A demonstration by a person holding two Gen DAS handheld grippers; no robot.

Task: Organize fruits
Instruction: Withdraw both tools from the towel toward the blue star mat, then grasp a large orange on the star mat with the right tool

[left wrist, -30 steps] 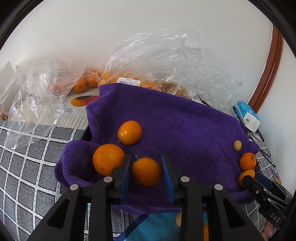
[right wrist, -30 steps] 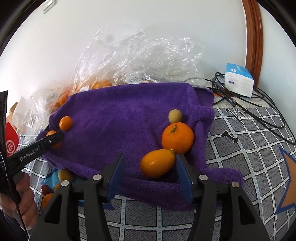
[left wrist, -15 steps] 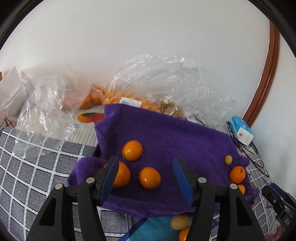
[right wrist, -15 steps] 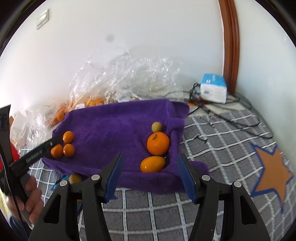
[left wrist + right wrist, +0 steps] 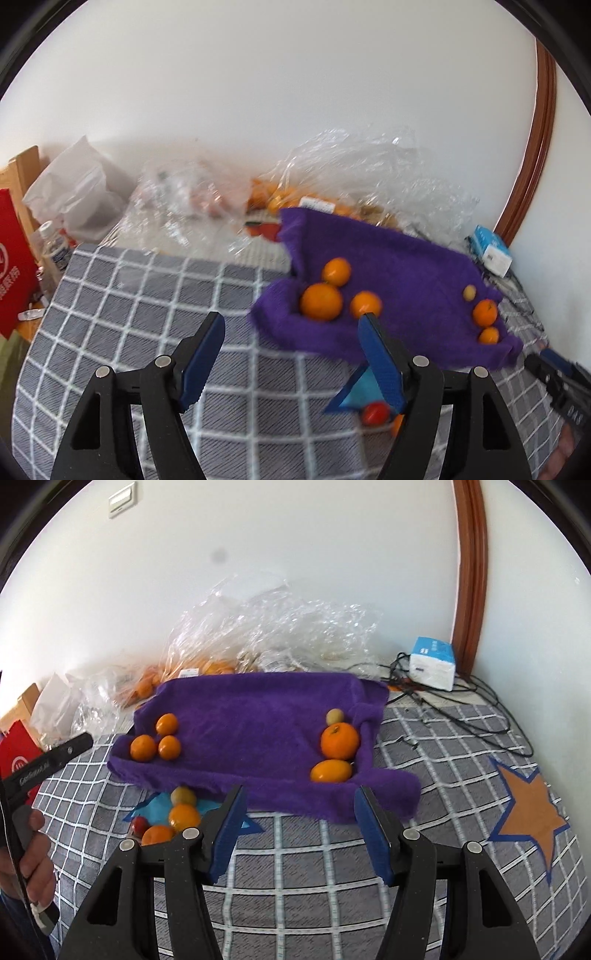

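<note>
Fingers: left gripper (image 5: 291,354) spread wide with nothing between; right gripper (image 5: 299,830) likewise spread and empty, both held back over the checked cloth (image 5: 325,853).
Nearest fruit: loose pile on a blue patch (image 5: 159,810) just in front of the towel's near edge; three orange pieces or so, one pale yellow (image 5: 183,796), one red (image 5: 138,825); partly hidden behind the finger, so count unsure.
Towel: purple towel (image 5: 258,731), soft and rumpled, edges raised like a shallow tray.
Left group: three oranges (image 5: 143,748) touching one another at the towel's near left corner.
Right group: oval orange (image 5: 330,771) nearest, round orange (image 5: 340,740) touching behind it, small pale fruit (image 5: 335,715) just beyond; three in all.
Handling: probably light, firm but bruisable, round and apt to roll on the soft pile; smooth skin may slip.
Hold: best taken across the widest middle, pads on opposite sides, gentle squeeze; oval one across its short axis.
Far: clear bags (image 5: 266,635) against the wall with more oranges inside, too crumpled to count; blue-white box (image 5: 433,662) and cables at far right.
</note>
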